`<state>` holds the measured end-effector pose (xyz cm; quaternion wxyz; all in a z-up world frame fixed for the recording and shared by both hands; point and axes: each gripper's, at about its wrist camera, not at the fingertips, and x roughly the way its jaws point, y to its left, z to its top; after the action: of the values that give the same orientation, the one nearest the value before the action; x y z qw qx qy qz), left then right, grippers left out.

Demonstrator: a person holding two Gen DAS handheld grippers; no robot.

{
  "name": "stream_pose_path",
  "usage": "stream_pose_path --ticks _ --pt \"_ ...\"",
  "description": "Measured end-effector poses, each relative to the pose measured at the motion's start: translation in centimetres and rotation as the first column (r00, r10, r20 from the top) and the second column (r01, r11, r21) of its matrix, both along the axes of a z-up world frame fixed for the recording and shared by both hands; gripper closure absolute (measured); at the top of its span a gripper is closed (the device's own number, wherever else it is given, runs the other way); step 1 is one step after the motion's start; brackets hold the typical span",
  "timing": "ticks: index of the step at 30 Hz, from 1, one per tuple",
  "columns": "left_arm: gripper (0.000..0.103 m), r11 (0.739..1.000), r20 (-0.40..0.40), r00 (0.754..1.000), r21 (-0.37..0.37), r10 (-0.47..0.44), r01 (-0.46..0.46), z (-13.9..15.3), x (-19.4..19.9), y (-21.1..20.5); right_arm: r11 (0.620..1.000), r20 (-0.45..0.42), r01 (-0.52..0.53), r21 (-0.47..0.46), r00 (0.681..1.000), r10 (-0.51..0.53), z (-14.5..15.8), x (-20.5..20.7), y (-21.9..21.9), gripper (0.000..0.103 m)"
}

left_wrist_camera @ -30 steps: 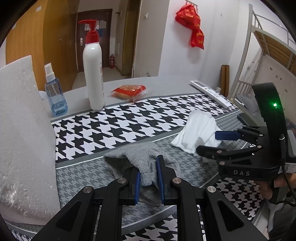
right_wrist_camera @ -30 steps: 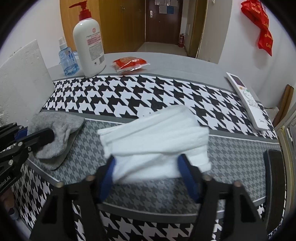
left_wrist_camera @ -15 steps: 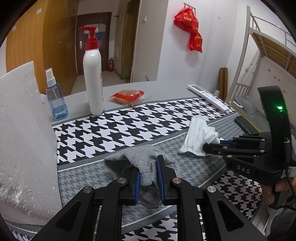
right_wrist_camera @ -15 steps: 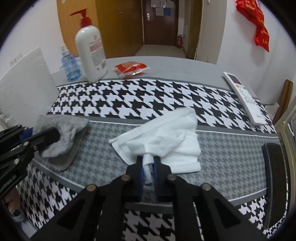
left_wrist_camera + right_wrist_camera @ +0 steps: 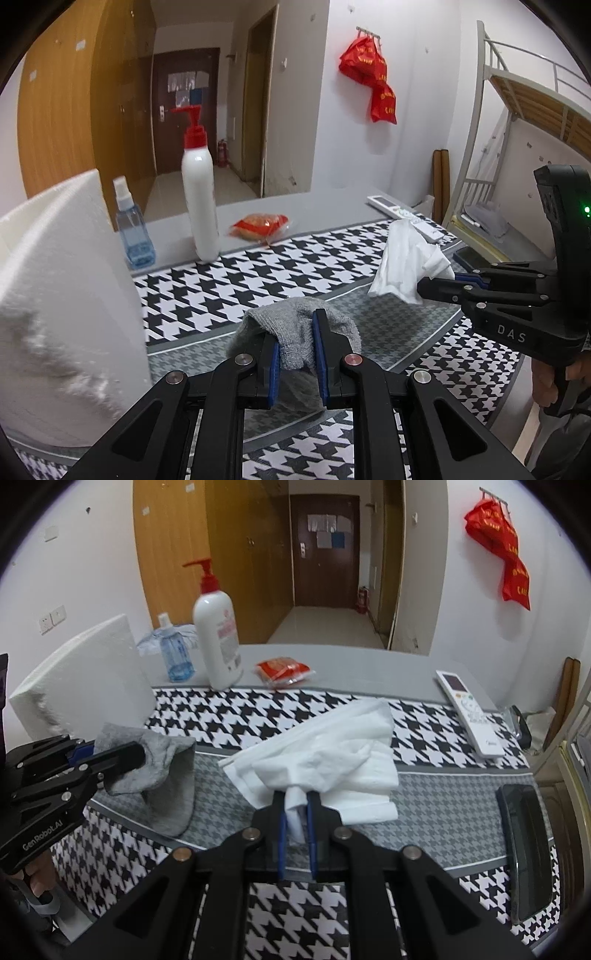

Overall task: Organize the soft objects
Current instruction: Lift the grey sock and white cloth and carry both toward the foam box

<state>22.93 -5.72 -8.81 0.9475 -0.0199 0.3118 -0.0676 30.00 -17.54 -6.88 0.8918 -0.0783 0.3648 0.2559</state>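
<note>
Gripping, left: the left gripper has its blue-padded fingers nearly closed, pinching a fold of the grey cloth.
Grey cloth: bunched and drawn up at the pinch; its lower part seems to touch the grey band of the patterned cover, though the fingers hide the contact from the left wrist view.
Gripping, right: the right gripper is clamped tight on a thin tuck of the white towel.
White towel: gathered at the pinch and fanning away from the fingers, its far edge over the black-and-white houndstooth band.
Relation: the two cloths lie apart, grey one to the left, white one to the right.
Tabletop: grey, mostly under the houndstooth cover.
Far edge: white pump bottle with red top, blue spray bottle just beside it, red snack packet near.
Left side: white foam block, upright.
Right side: white remote, and a dark phone nearer the front edge.
Wall: red bag hanging.
</note>
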Motion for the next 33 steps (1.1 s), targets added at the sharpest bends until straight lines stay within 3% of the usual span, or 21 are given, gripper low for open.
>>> stream_pose_path --ticks 13,33 --pt "0.086 0.999 0.086 0.996 0.041 -0.003 0.0 3.6 -3.1 0.2 0.999 0.075 -0.006 0.044 0.997 0.003 2.5 -2.5 0.2 0.091" --pt "0.086 0.995 0.193 0.981 0.086 0.026 -0.043 7.8 -4.4 1.0 0.996 0.188 -0.036 0.085 0.982 0.019 6.6 -4.7 0.4 0.091"
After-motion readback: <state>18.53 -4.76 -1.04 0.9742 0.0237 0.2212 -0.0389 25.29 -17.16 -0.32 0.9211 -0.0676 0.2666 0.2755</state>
